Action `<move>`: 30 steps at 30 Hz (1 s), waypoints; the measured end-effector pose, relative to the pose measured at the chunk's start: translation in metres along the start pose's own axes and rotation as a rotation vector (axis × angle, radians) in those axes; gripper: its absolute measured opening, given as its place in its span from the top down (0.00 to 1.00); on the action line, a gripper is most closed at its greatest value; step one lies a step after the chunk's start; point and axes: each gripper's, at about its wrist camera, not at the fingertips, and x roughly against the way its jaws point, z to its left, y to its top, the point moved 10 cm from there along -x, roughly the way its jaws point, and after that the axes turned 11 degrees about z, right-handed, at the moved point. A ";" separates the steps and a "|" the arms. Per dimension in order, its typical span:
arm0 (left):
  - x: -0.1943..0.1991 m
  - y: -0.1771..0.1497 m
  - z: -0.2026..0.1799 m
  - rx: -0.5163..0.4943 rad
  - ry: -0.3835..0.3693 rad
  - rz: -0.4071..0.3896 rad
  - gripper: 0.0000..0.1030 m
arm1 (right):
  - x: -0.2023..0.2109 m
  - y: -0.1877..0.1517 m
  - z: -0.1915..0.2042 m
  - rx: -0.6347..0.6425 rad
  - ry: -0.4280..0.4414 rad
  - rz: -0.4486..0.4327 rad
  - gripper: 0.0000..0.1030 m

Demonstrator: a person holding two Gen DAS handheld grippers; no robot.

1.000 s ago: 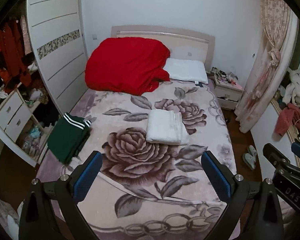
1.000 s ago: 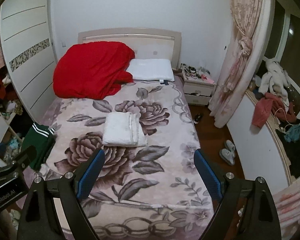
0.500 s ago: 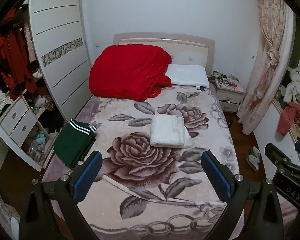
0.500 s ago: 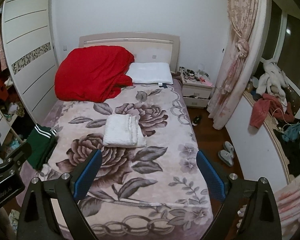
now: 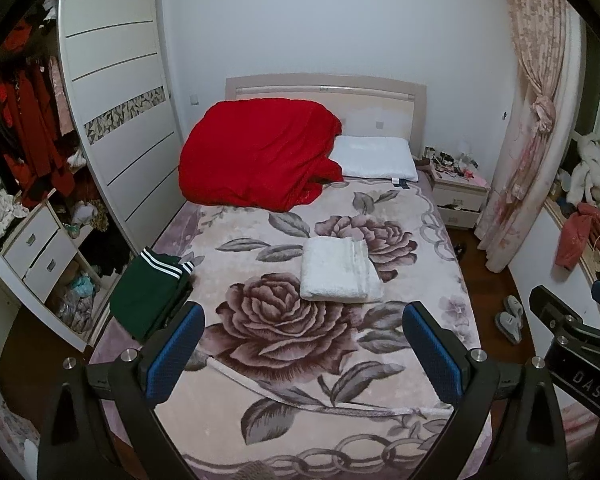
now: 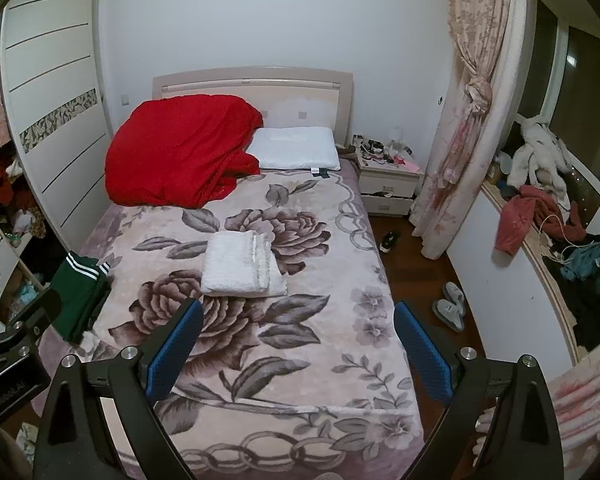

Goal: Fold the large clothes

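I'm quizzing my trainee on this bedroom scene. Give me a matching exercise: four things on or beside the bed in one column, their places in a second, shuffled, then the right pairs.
Things:
1. folded white towel-like cloth
2. folded dark green garment with white stripes
3. bulky red quilt
4. pair of grey slippers

Places:
A. heaped at the headboard, beside the white pillow
B. on the wooden floor to the bed's right
C. middle of the floral blanket
D. at the bed's left edge, near the wardrobe

Pairs: 1-C, 2-D, 3-A, 4-B

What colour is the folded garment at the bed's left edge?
Dark green with white stripes, the folded garment shows best in the left wrist view.
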 end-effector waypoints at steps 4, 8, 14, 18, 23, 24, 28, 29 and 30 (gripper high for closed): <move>-0.001 0.001 0.000 0.002 -0.001 0.004 0.02 | 0.002 0.000 -0.001 -0.001 0.000 -0.004 0.05; 0.002 0.002 0.003 0.008 0.005 0.000 0.02 | 0.002 -0.002 -0.001 -0.004 0.002 -0.003 0.05; 0.005 0.003 0.005 0.014 0.007 -0.006 0.02 | 0.003 -0.005 -0.001 -0.005 -0.002 -0.004 0.05; 0.007 0.005 0.006 0.023 0.007 -0.009 0.02 | 0.004 0.000 0.001 -0.006 0.005 -0.003 0.05; 0.006 0.007 0.008 0.023 0.004 -0.012 0.02 | 0.005 0.014 0.005 0.006 0.010 -0.012 0.05; 0.006 0.006 0.008 0.023 0.005 -0.011 0.02 | 0.005 0.018 0.008 0.009 0.012 -0.013 0.05; 0.007 0.008 0.008 0.024 0.005 -0.015 0.02 | 0.005 0.022 0.013 0.010 0.016 -0.016 0.05; 0.008 0.009 0.008 0.025 0.005 -0.018 0.02 | 0.006 0.019 0.012 0.006 0.016 -0.015 0.05; 0.009 0.009 0.007 0.028 0.005 -0.020 0.02 | 0.007 0.019 0.013 0.005 0.016 -0.016 0.05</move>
